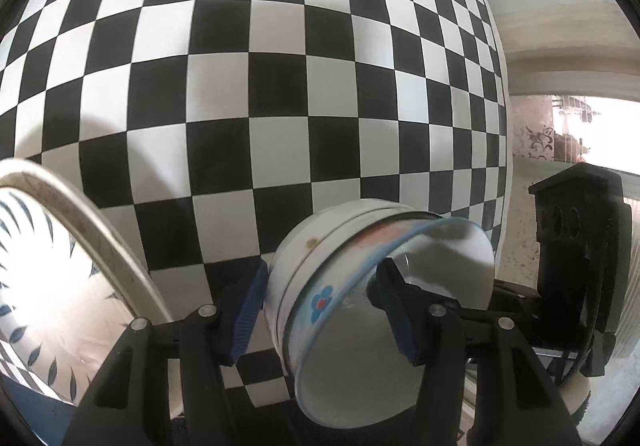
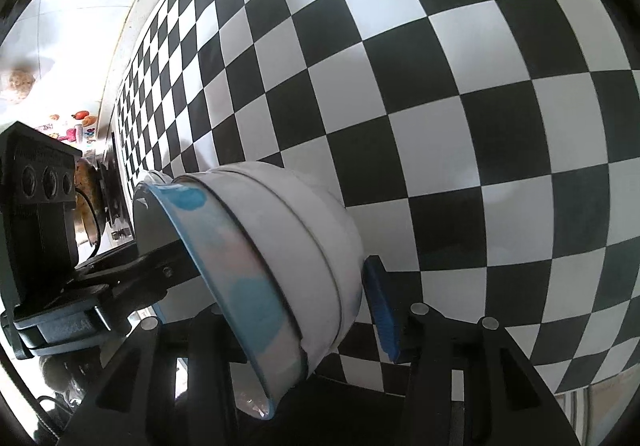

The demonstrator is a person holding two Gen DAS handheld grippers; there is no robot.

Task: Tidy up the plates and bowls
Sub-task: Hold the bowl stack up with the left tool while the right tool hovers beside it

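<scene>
A stack of white bowls [image 1: 320, 270] with a blue rim and flower print is held between both grippers above the checkered tablecloth [image 1: 280, 86]. My left gripper [image 1: 320, 310] is shut on the rim, one blue pad [image 1: 244, 314] outside and one pad [image 1: 394, 310] inside. My right gripper [image 2: 300, 310] is shut on the opposite rim of the same stack [image 2: 288, 238], with one pad [image 2: 382, 310] outside. A white plate [image 1: 52, 266] with blue leaf marks lies at the lower left in the left wrist view.
The checkered cloth [image 2: 440, 86] fills most of both views. The other gripper's black body shows at the right in the left wrist view [image 1: 576, 258] and at the left in the right wrist view [image 2: 40, 206]. A bright window and wall lie beyond the table edge.
</scene>
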